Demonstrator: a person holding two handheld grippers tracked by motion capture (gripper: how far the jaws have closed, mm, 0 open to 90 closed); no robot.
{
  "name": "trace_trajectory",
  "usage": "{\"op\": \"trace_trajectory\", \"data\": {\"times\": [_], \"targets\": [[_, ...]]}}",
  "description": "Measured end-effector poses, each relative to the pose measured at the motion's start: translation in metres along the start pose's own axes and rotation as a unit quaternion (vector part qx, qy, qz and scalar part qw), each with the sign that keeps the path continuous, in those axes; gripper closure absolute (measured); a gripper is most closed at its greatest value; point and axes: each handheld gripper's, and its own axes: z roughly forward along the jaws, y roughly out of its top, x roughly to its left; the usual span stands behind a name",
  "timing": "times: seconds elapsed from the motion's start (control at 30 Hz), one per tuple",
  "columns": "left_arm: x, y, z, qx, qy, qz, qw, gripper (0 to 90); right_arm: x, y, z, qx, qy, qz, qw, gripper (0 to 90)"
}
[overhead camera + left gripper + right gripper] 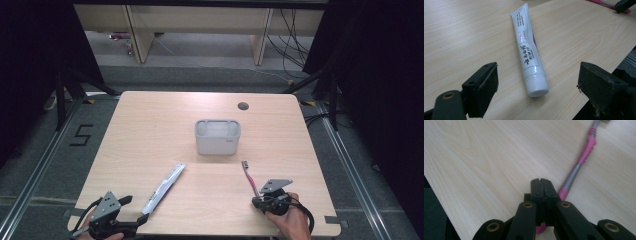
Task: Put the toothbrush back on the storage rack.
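Wooden tabletop [150, 130] is carrying an empty holder [217, 136]; nothing is stowed yet. Right gripper [541, 185] is pinching the toothbrush [584, 155] handle between shut fingers, while left gripper [537, 82], fingers wide, is hovering around the lying toothpaste [529, 50].

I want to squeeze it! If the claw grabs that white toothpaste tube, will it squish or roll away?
The toothpaste tube looks soft, so it would probably dent in the middle. Its round cap might let it roll a little, but the flat crimped end should stop that. It looks light.
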Motion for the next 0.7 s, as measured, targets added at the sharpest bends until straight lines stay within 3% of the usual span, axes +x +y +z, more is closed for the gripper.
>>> {"op": "trace_trajectory", "data": {"times": [0.07,0.13,0.17,0.2,0.27,0.33,0.47,0.7], "targets": [[0.0,0.0,0.0,0.003,-0.001,0.004,1.0,15.9,-0.004,-0.002,-0.002,0.0,-0.004,0.002,1.0,89.3],[0.0,0.0,0.0,0.002,-0.003,0.006,1.0,15.9,-0.005,-0.004,-0.003,-0.002,-0.006,0.019,0.9998,89.4],[0.0,0.0,0.0,0.002,0.0,0.003,1.0,15.9,-0.009,-0.004,-0.004,-0.001,-0.011,0.004,0.9999,89.3],[0.0,0.0,0.0,0.002,-0.001,0.003,1.0,15.9,-0.009,-0.005,-0.004,-0.005,-0.012,0.012,0.9999,89.4],[0.0,-0.001,0.0,0.003,-0.002,0.005,1.0,15.9,-0.015,-0.005,-0.004,-0.002,-0.013,-0.006,0.9999,89.4],[0.001,0.0,0.001,0.003,-0.002,0.006,1.0,15.9,-0.018,-0.005,-0.003,-0.004,-0.013,-0.007,0.9999,89.4],[0.0,-0.001,0.001,0.003,-0.003,0.006,1.0,15.9,-0.018,-0.004,-0.006,0.011,-0.028,0.022,0.9993,89.4],[0.0,-0.001,0.001,0.002,-0.002,0.006,1.0,15.9,-0.027,-0.005,-0.009,0.011,-0.042,0.02,0.9988,89.4]]}}
